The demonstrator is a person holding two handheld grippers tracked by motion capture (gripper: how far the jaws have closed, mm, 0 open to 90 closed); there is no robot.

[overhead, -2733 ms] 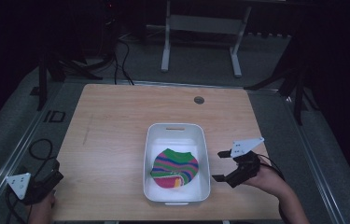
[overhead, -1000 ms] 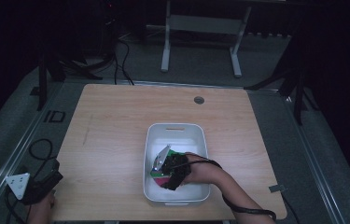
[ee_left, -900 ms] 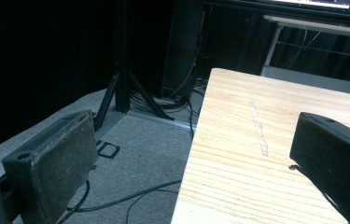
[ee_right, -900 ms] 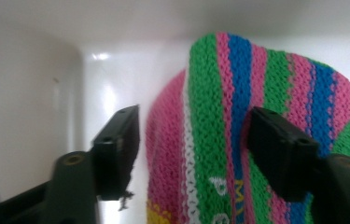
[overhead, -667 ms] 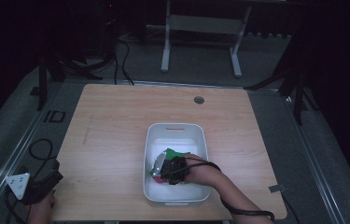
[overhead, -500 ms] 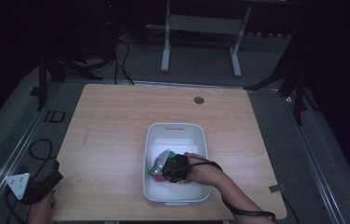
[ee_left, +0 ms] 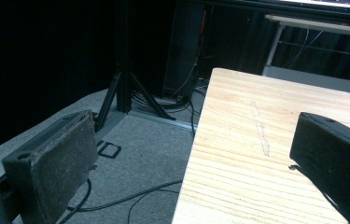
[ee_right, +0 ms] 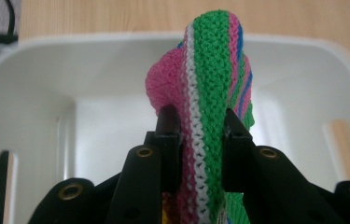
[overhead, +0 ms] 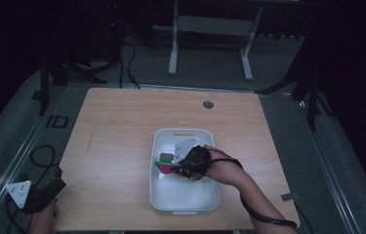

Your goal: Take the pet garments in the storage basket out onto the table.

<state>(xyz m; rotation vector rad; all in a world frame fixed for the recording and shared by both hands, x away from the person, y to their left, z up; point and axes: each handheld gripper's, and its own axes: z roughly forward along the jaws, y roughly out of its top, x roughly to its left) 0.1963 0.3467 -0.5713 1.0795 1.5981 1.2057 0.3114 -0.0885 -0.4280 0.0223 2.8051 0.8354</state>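
Right gripper (ee_right: 196,128) has its jaws pinched on a fold of the striped knitted cloth (ee_right: 212,70). The fold stands up between the jaws, long axis running away from the camera toward the far wall of the white bin (ee_right: 32,51).

From the high view: right gripper (overhead: 183,165) sits inside the bin (overhead: 163,202), roughly mid-length, toward its left wall. The cloth (overhead: 167,163) is bunched at the jaw tips on the left side of the gripper, and the bin itself sits right of centre, close to the near edge of the table (overhead: 117,131).

Key relation: the cloth is already in the grip, so clearance matters. The bin rim surrounds it on all sides, so my read is that the way out is straight up.

Left gripper (overhead: 36,195) is parked off the near-left corner of the table, well apart from the bin. In its own view the jaws stand wide apart with nothing between them; the table edge runs under them.

Right hand is the only one in reach.
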